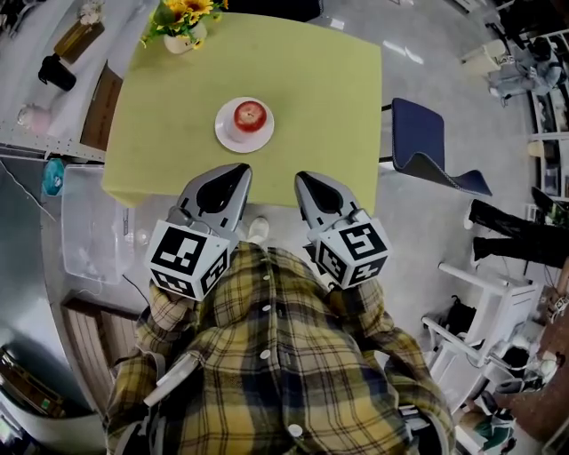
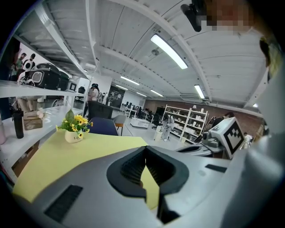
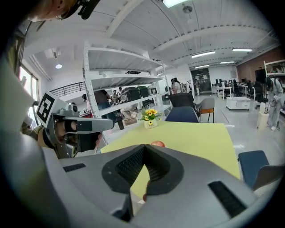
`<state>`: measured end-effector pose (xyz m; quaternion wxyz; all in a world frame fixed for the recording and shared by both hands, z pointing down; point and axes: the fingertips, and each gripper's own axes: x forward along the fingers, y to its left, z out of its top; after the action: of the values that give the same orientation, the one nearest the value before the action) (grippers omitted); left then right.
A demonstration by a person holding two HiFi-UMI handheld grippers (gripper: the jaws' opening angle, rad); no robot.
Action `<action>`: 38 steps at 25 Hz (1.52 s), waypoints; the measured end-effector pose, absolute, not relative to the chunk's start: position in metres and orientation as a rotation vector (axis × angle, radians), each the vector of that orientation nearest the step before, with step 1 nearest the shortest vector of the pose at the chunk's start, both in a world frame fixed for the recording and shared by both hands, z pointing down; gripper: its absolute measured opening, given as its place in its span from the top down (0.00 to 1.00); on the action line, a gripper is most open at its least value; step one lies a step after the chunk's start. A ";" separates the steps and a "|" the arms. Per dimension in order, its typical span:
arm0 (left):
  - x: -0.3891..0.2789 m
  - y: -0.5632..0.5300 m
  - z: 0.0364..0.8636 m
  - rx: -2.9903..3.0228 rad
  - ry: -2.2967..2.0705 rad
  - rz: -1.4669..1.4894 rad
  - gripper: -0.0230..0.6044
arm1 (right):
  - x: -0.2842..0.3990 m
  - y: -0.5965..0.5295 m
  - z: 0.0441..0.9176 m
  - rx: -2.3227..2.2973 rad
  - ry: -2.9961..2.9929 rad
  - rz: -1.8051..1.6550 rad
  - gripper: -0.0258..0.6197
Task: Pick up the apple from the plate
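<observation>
Plaid shirt point(image 1: 267, 355) fills the bottom of the head view. Left gripper point(image 1: 236, 171): jaws clenched together, nothing in them, tip at the near edge of the table point(image 1: 329, 98). Apple point(image 1: 250, 115) sits untouched on the plate point(image 1: 222, 135), mid-table, beyond both tips. Right gripper point(image 1: 305, 179): jaws likewise closed, empty. Judged: approach only; opening, reach, grasp and lift all remain. Bare tabletop rings the plate. Vase point(image 1: 184, 27) is well apart at the far-left corner, chair point(image 1: 422, 133) off the right edge.

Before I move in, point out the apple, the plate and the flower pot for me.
apple point(image 1: 250, 115), head view, on the middle of its red top.
plate point(image 1: 226, 137), head view, on the bare white rim left of the apple.
flower pot point(image 2: 73, 136), left gripper view, on the white pot's front.
</observation>
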<state>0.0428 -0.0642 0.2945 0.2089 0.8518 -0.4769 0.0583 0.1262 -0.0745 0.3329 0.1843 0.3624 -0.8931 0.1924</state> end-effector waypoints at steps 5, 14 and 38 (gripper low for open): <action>0.018 -0.101 0.290 2.390 -1.317 0.170 0.95 | 0.102 -0.107 0.331 1.036 -2.512 0.554 0.96; -0.038 -0.176 0.296 2.421 -1.224 0.193 0.95 | 0.052 -0.172 0.340 1.117 -2.441 0.586 0.96; -0.033 -0.212 0.345 2.411 -1.027 0.307 0.95 | 0.044 -0.211 0.363 1.198 -2.325 0.620 0.96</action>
<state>-0.0334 -0.2119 0.3452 0.2491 0.8849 -0.3769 0.1129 0.0444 -0.2106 0.3630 0.2248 0.4341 -0.8429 0.2247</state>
